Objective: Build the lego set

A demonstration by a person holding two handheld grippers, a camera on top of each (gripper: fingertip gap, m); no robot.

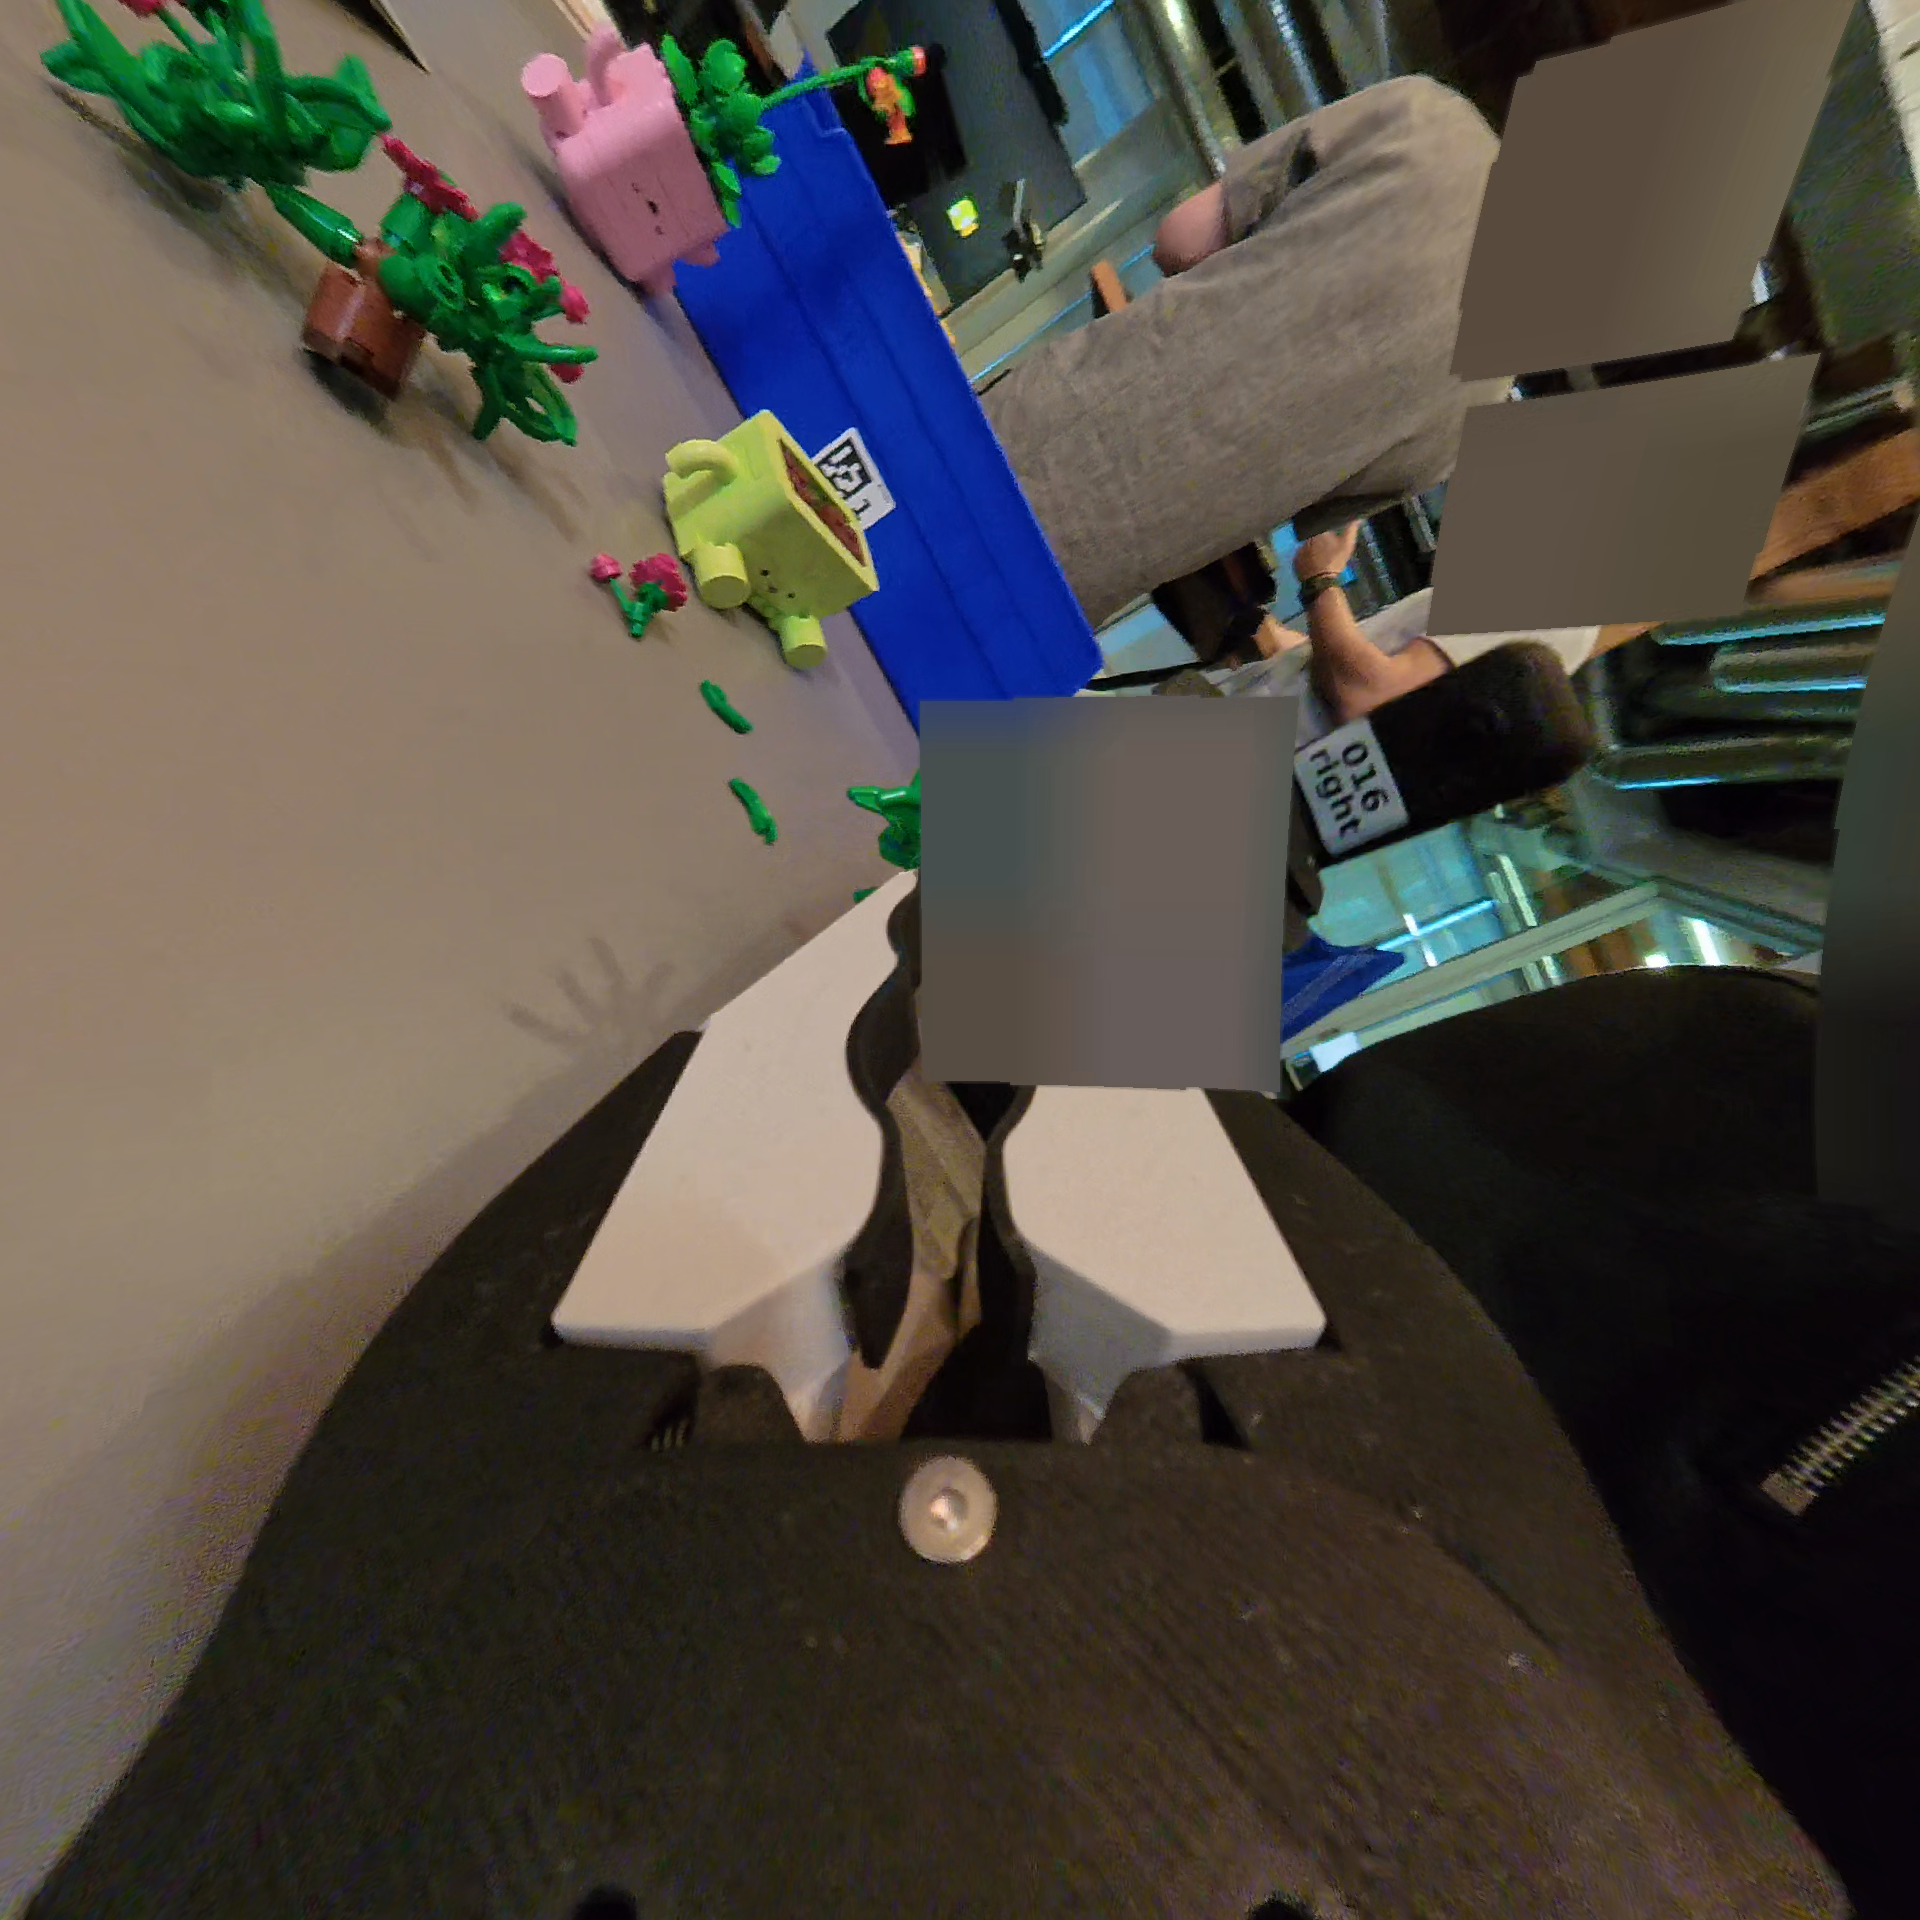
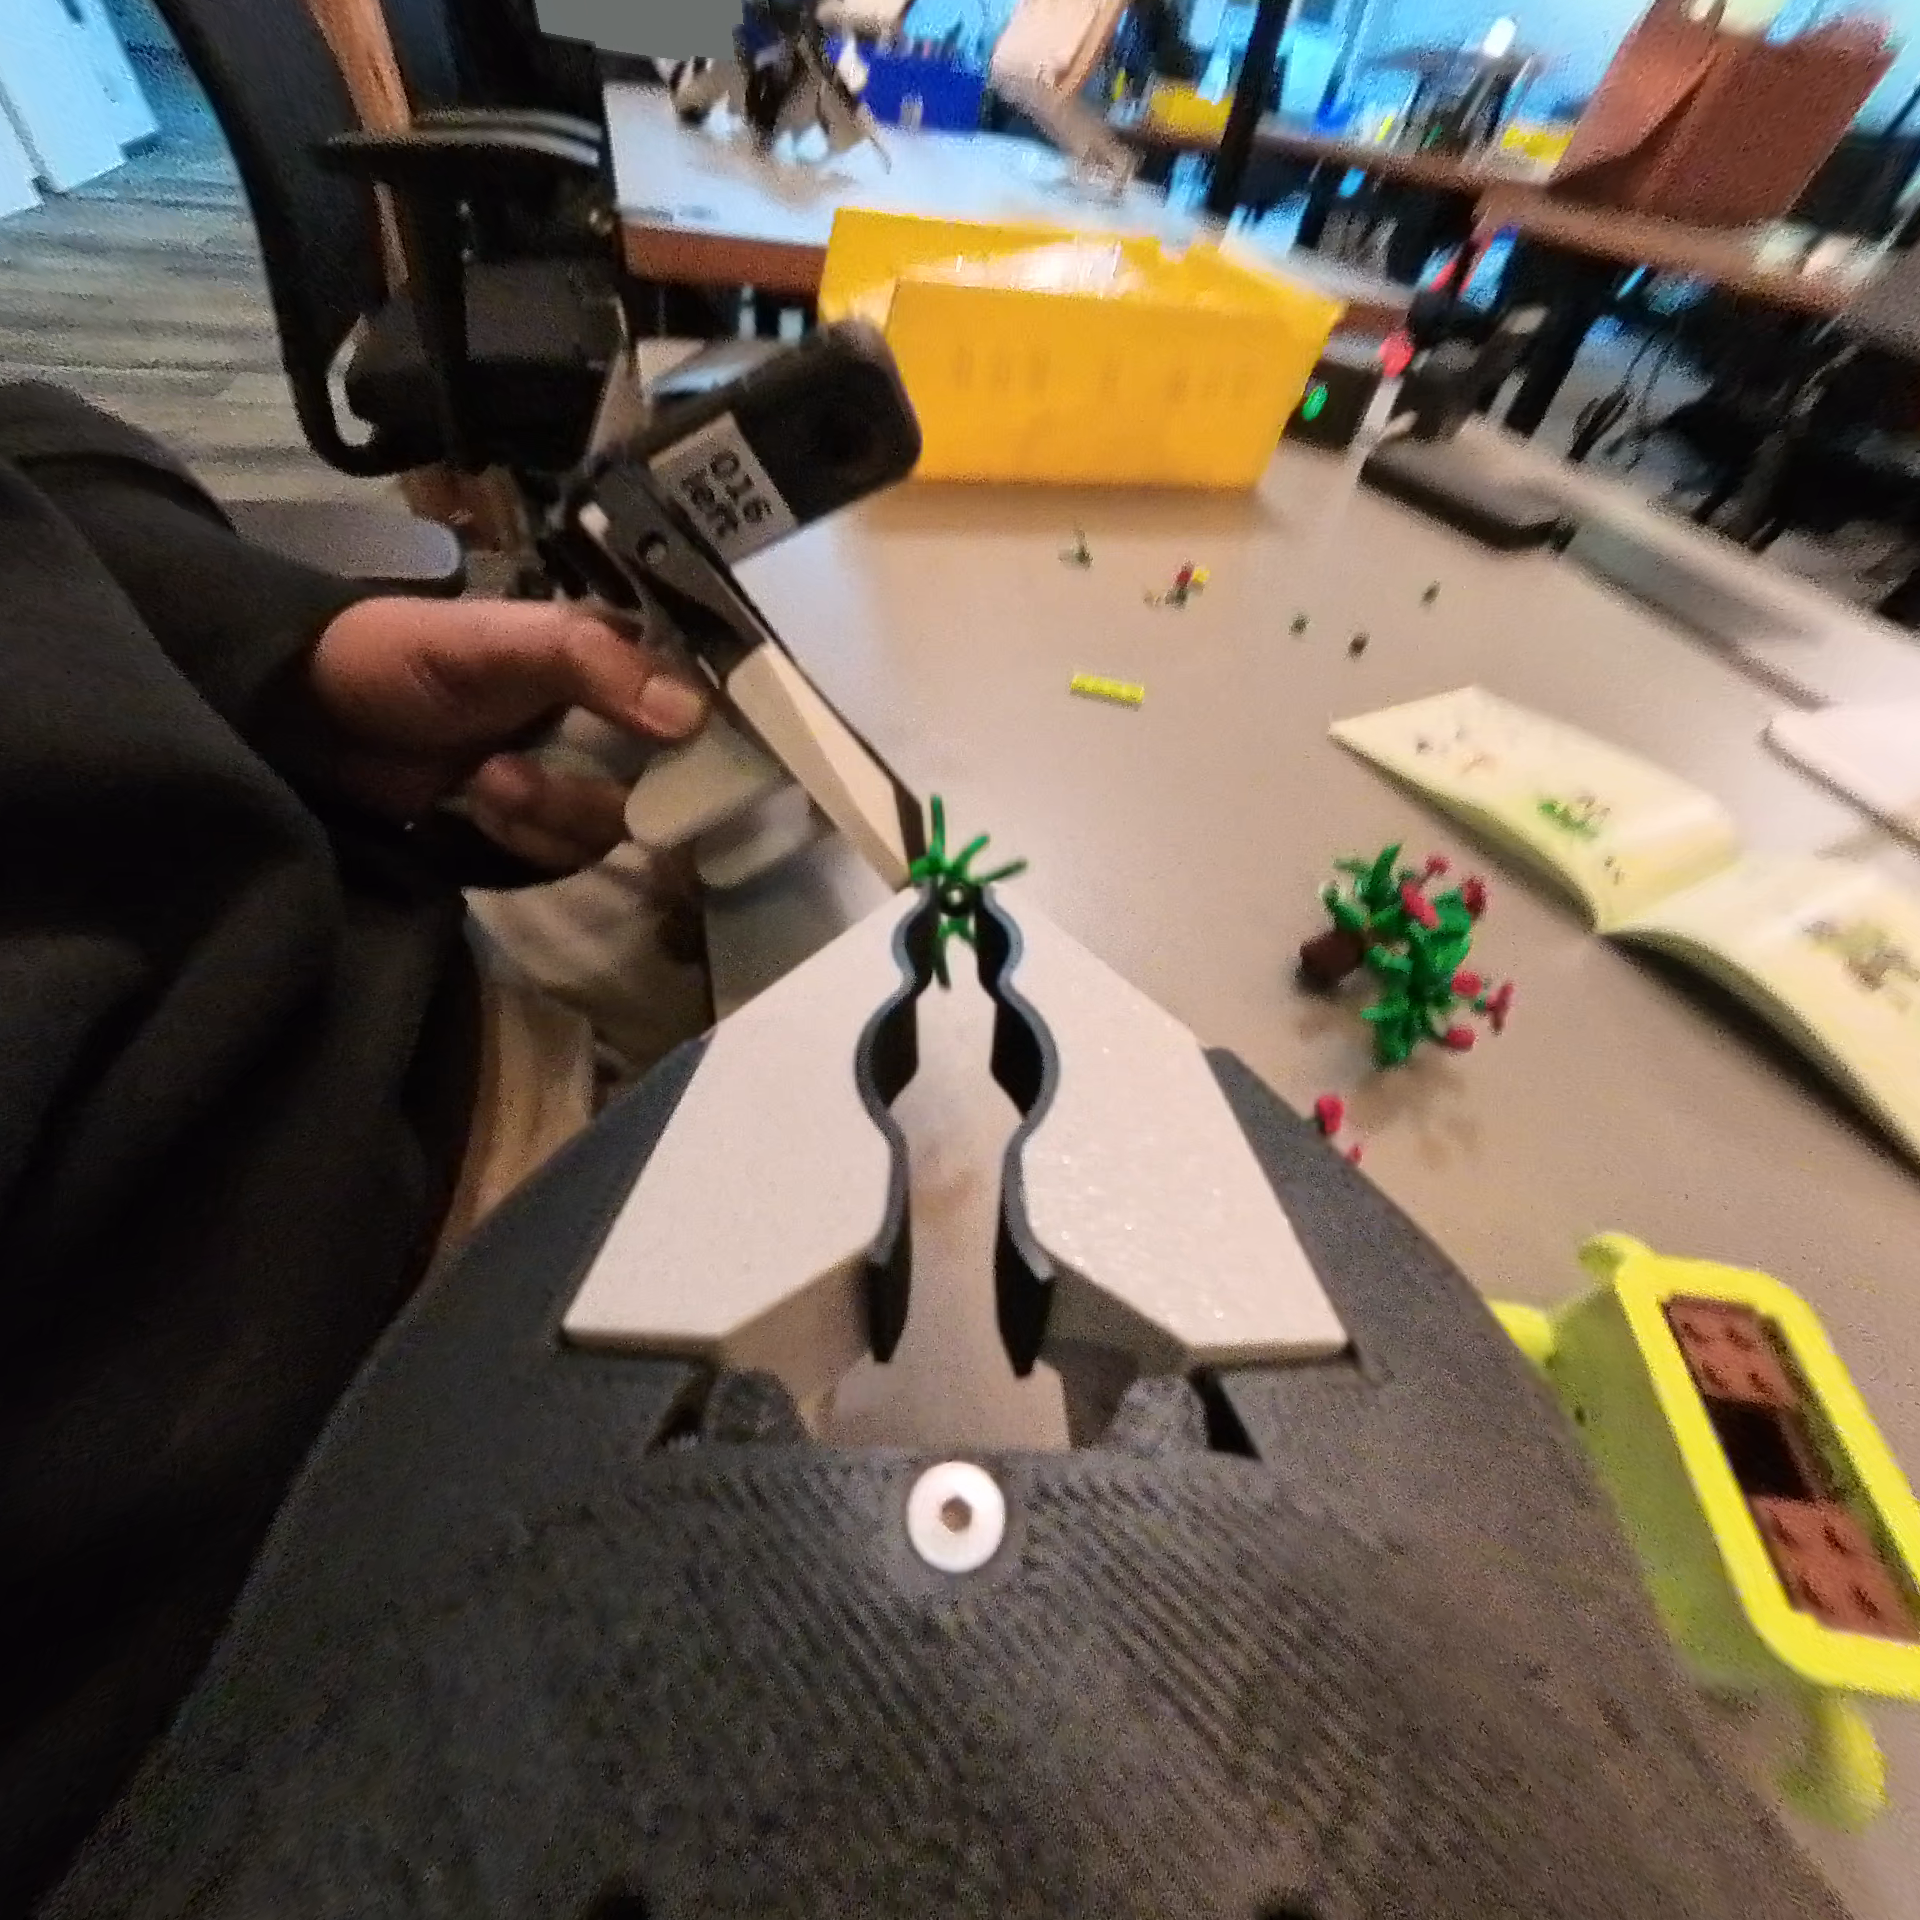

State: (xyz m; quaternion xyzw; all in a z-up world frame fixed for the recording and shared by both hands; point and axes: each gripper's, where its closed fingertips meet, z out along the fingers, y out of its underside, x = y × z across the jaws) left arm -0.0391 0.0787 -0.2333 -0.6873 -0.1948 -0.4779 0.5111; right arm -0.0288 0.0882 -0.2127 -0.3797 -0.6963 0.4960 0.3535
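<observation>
Right wrist view: right hand-held gripper (image 2: 954, 914) pinches green leaf piece (image 2: 956, 883); left hand-held gripper (image 2: 902, 868) tips apparently touching, grip unclear.

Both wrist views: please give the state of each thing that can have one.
right gripper: shut on the green leaf piece.
left gripper: tips at that leaf; grip unclear.
lime pot: tipped over.
pink pot: plant inserted.
booklet: lying open.
</observation>
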